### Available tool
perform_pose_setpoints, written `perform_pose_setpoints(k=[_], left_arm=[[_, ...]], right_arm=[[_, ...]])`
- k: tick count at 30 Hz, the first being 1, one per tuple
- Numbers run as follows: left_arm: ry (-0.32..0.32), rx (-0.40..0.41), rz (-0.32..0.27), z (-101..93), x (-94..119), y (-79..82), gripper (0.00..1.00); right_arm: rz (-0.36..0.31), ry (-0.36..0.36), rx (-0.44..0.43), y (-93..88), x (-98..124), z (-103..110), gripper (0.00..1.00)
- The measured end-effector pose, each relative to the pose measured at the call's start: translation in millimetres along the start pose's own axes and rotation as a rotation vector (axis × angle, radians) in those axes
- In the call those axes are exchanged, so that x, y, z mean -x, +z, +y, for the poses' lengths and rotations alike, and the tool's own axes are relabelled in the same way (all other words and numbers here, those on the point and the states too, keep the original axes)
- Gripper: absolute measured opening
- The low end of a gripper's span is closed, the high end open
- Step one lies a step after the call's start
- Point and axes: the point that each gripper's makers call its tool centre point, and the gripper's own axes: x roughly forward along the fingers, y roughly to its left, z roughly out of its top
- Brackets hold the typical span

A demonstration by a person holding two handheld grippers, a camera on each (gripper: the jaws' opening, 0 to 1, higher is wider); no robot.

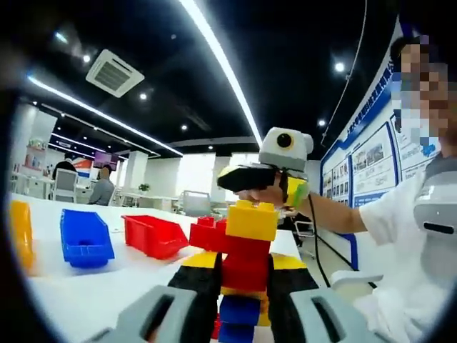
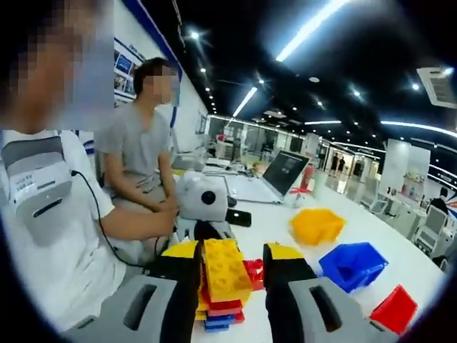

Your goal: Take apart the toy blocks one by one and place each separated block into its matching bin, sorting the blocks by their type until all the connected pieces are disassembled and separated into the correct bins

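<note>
Left gripper (image 1: 243,300): jaws upright from the view's bottom, closed against the lower part of a block stack.
Right gripper (image 2: 230,275): jaws clamped on the stack's top yellow piece.
Right hand (image 1: 263,194): wrapped around that gripper's handle, forearm extended.

The left gripper (image 1: 243,304) has black jaws capped with yellow at the tips, each seated in a light grey moulded block with a dark slot cut in it. The right gripper (image 2: 228,286) is built the same: black jaws, yellow tips, grey slotted blocks. In the left gripper view the right gripper (image 1: 275,182) shows a black body with a yellow-green part by the hand. The person wears a white short-sleeved shirt (image 1: 400,214), a grey device (image 2: 39,182) strapped at the chest, perhaps a pack, and a thin black cable (image 1: 313,236) hangs along the arm.
</note>
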Motion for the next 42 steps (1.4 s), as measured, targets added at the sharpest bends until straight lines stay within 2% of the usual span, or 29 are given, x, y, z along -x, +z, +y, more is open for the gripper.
perform_pose_setpoints(k=[4,9,13,14,15,17,19,24,26,32,33,35,37,38,39,42], left_arm=[[-0.004,0.005,-0.004,-0.5,-0.2,0.1,0.27],[-0.024,0.012,-0.005,-3.7,-2.7,0.0,0.27],[-0.021,0.027,-0.014,-2.8,-5.2,0.2,0.28],[-0.018,0.026,-0.017,-3.1,-8.0,-0.2,0.29],[-0.017,0.022,-0.012,-4.0,-10.0,-1.5,0.3],[-0.012,0.035,-0.02,-4.9,-11.5,0.3,0.3],[-0.004,0.034,-0.018,-6.0,-11.8,0.9,0.3],[0.011,0.024,-0.006,-5.8,-12.3,0.3,0.3],[0.009,0.04,-0.003,-5.0,-12.1,-0.1,0.29],[0.009,0.046,0.01,-5.9,-13.0,-0.8,0.29],[0.017,0.047,0.004,-4.3,-12.9,-0.1,0.28],[0.03,0.048,0.001,-1.8,-12.3,0.7,0.26],[0.031,0.035,0.005,-2.0,-12.9,-0.2,0.27],[0.033,0.005,0.012,-1.9,-13.1,-1.5,0.27],[0.036,0.01,0.008,-1.8,-13.0,-1.1,0.27],[0.038,0.003,0.003,0.0,-12.9,-0.9,0.27]], right_arm=[[0.004,0.027,-0.014,-6.8,-3.5,2.4,0.34],[0.0,0.034,-0.036,-11.7,-6.9,2.9,0.28],[0.008,0.031,0.001,-14.5,-9.1,4.3,0.28],[0.043,0.039,0.007,-21.3,-10.8,6.1,0.28],[0.025,0.035,0.019,-19.3,-13.1,5.2,0.28],[0.031,0.034,-0.013,-18.9,-12.1,3.0,0.28],[0.018,0.036,-0.083,-18.1,-11.4,1.8,0.27],[-0.011,0.034,-0.114,-17.0,-8.4,-4.0,0.27],[-0.021,0.015,-0.019,-15.1,-8.1,-5.7,0.27],[-0.002,0.006,0.215,-12.8,-7.4,8.1,0.27],[0.0,0.002,0.283,-9.8,-6.8,9.0,0.27],[0.015,-0.019,0.329,-9.3,-5.9,7.5,0.27],[0.02,-0.031,0.246,-11.9,-5.2,8.3,0.27],[0.015,-0.03,0.236,-12.7,-5.4,8.2,0.27],[0.005,-0.034,0.227,-12.9,-5.1,6.3,0.27],[-0.047,-0.037,0.119,-11.4,-3.8,4.0,0.27]])
